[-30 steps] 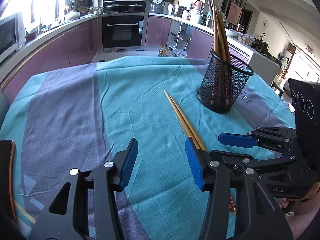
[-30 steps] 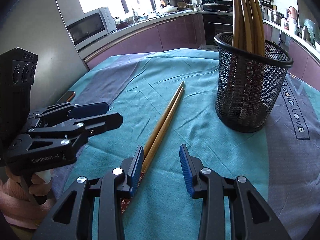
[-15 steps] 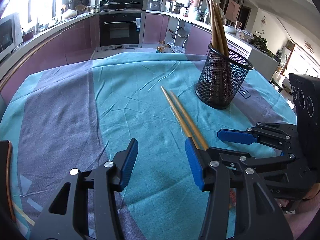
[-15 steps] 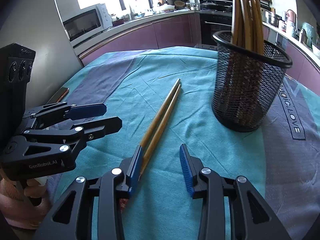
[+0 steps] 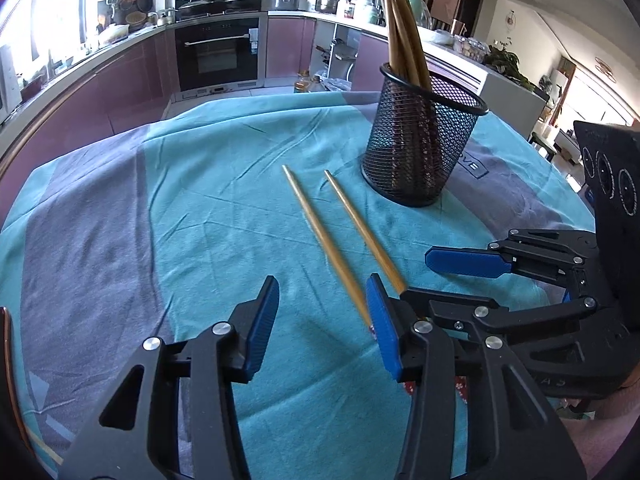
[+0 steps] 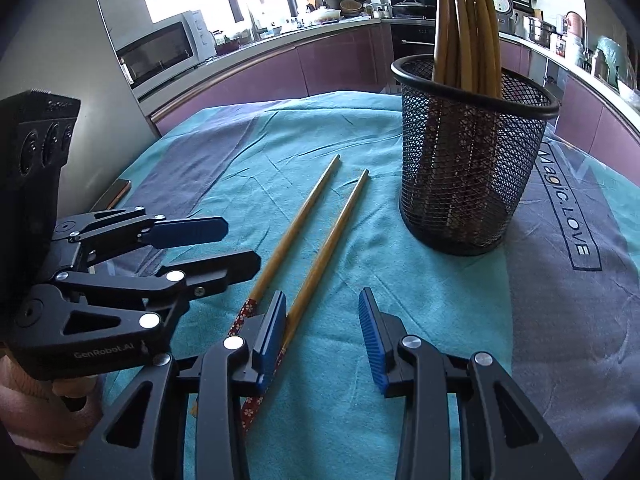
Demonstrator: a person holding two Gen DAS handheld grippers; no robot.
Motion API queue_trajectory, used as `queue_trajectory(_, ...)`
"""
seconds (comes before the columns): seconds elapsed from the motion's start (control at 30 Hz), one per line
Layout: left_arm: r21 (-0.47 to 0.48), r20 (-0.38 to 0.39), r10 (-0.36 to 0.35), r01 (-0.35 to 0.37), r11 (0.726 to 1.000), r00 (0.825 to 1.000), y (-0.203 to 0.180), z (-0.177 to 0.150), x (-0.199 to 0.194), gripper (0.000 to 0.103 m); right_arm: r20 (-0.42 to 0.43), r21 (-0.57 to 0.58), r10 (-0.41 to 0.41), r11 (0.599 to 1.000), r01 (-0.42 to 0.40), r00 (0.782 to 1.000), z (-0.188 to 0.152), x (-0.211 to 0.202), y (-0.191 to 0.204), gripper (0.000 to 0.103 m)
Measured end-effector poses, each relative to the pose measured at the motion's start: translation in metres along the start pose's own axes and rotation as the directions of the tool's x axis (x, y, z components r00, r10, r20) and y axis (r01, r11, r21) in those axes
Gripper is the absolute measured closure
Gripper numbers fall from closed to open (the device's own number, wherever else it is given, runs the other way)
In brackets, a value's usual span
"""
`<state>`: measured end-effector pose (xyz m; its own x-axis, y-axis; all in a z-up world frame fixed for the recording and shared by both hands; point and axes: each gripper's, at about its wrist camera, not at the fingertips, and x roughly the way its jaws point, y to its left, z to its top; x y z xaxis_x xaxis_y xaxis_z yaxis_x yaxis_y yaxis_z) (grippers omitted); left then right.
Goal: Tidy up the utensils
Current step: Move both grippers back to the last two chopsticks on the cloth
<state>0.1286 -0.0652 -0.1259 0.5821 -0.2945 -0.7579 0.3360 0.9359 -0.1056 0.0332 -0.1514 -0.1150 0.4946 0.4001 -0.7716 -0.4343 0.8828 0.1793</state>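
Left gripper wide open, empty, right gripper likewise, beside chopsticks

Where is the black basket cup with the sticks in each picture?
Left wrist view: the mesh cup stands upper right of centre, beyond the two loose chopsticks.
Right wrist view: the mesh cup stands upper right, right of the chopsticks.
Shared landmark: the lettering on the cloth beside the cup.

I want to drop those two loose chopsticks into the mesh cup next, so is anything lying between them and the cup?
Nothing visible does. The two loose chopsticks lie flat on the teal tablecloth, tips toward the mesh cup, with only bare cloth between. Both the left gripper and the right gripper are open at their handle ends.
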Motion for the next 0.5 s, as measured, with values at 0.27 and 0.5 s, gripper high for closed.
queue_trajectory(0.27, 0.004, -0.047, -0.015, 0.015, 1.0, 0.999, -0.004, 0.004, 0.017, 0.065, 0.0, 0.004, -0.002, 1.0, 0.002, 1.0, -0.001, -0.001, -0.004, 0.068)
queue_trajectory(0.5, -0.014, -0.051, -0.036, 0.035, 0.999, 0.998, 0.001, 0.004, 0.021, 0.068, -0.001, 0.0, -0.009, 1.0, 0.009, 1.0, 0.0, -0.001, -0.006, 0.068)
